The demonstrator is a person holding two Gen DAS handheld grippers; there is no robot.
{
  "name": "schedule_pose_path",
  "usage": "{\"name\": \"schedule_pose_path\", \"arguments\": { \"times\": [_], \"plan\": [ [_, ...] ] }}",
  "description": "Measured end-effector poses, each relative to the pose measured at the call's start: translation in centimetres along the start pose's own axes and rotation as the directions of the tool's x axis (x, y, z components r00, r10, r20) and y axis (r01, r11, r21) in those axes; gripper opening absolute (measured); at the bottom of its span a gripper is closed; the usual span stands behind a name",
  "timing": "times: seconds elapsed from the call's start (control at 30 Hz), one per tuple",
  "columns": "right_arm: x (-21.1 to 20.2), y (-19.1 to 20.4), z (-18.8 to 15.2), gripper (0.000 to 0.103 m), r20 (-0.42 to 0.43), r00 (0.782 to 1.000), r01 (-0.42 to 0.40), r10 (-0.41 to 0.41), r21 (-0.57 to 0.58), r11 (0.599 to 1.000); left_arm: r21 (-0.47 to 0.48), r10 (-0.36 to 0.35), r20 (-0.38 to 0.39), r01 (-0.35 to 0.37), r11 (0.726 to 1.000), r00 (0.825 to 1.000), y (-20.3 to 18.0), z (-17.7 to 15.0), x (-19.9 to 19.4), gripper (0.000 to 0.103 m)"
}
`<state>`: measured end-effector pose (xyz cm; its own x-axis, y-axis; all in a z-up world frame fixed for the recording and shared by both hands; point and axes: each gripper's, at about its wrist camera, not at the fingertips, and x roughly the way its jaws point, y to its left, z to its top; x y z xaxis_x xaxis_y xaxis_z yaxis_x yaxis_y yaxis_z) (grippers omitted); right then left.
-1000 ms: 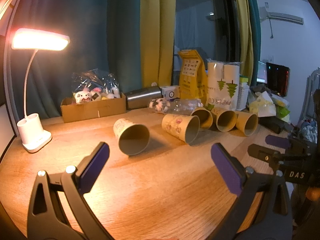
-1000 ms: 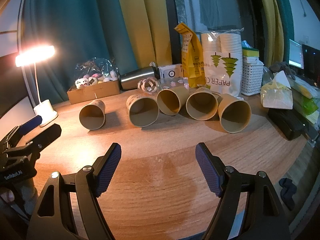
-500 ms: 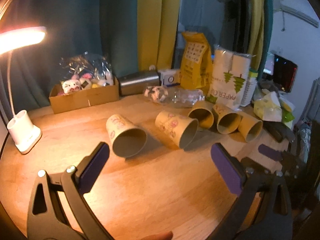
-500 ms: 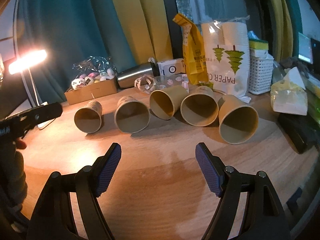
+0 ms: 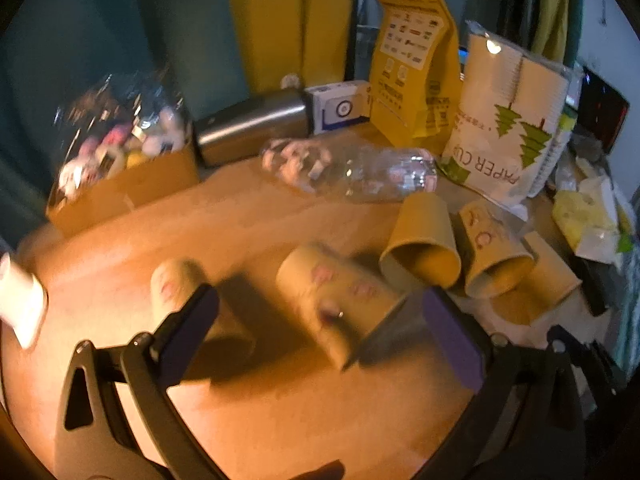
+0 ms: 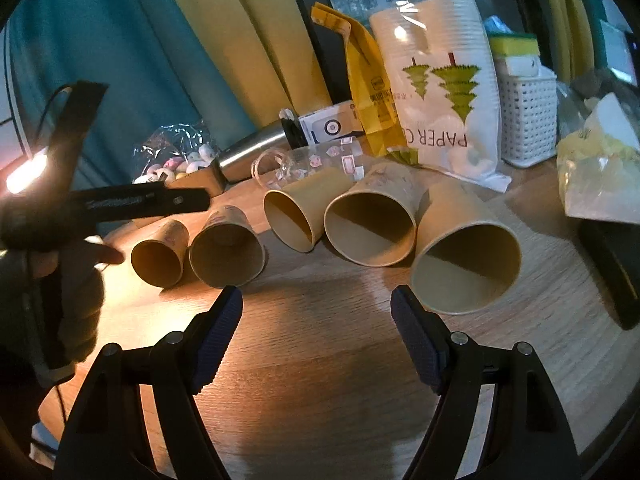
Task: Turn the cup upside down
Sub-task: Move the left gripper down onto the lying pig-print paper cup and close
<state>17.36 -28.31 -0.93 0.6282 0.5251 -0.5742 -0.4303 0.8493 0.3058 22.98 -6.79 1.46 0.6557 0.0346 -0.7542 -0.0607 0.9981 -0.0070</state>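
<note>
My left hand-held gripper point(image 5: 320, 336) is spread wide; I should straddle the second cup point(image 5: 340, 304) mid-wall, then squeeze gently

Bare worktop point(image 6: 320, 360) lies open in front of a row of five cups point(image 6: 370, 228) lying on their sides, mouths toward the near edge. Behind them a plastic bottle point(image 5: 352, 172), steel flask point(image 5: 252, 124), yellow bag point(image 5: 416, 64) and paper-cup pack point(image 6: 440, 92) wall off the back. The three right-hand cups touch; the two left ones point(image 5: 340, 300) lie apart.
</note>
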Motion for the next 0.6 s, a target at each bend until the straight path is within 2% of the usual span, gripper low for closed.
{"name": "schedule_pose_path", "arguments": {
  "times": [0.07, 0.2, 0.37, 0.53, 0.57, 0.6],
  "plan": [
    [0.3, -0.2, 0.1, 0.080, -0.005, 1.000, -0.013, 0.013, 0.007, 1.000, 0.017, 0.009, -0.025, -0.008, 1.000, 1.000, -0.8, 0.8, 1.4, 0.103],
    [0.3, -0.7, 0.5, 0.080, 0.003, 0.999, -0.035, 0.035, 0.023, 0.999, 0.017, 0.028, -0.124, -0.026, 1.000, 0.992, -1.0, 1.6, 4.6, 0.103],
    [0.3, -1.5, 0.7, 0.080, 0.009, 0.998, -0.067, 0.067, 0.041, 0.997, -0.027, 0.019, -0.231, -0.026, 0.999, 0.973, -0.4, 2.2, 6.8, 0.102],
    [0.3, -1.8, 0.8, 0.080, 0.007, 0.995, -0.100, 0.100, 0.049, 0.994, 0.022, 0.051, -0.297, -0.047, 0.999, 0.953, -1.3, 1.9, 8.2, 0.102],
    [0.3, -1.9, 0.8, 0.080, 0.006, 0.995, -0.104, 0.104, 0.050, 0.993, 0.028, 0.054, -0.299, -0.048, 0.998, 0.953, -1.5, 1.9, 8.2, 0.099],
    [0.2, -2.0, 0.8, 0.080, 0.007, 0.994, -0.106, 0.106, 0.051, 0.993, 0.031, 0.053, -0.297, -0.046, 0.998, 0.953, -1.6, 1.9, 8.1, 0.090]
  ]
}}
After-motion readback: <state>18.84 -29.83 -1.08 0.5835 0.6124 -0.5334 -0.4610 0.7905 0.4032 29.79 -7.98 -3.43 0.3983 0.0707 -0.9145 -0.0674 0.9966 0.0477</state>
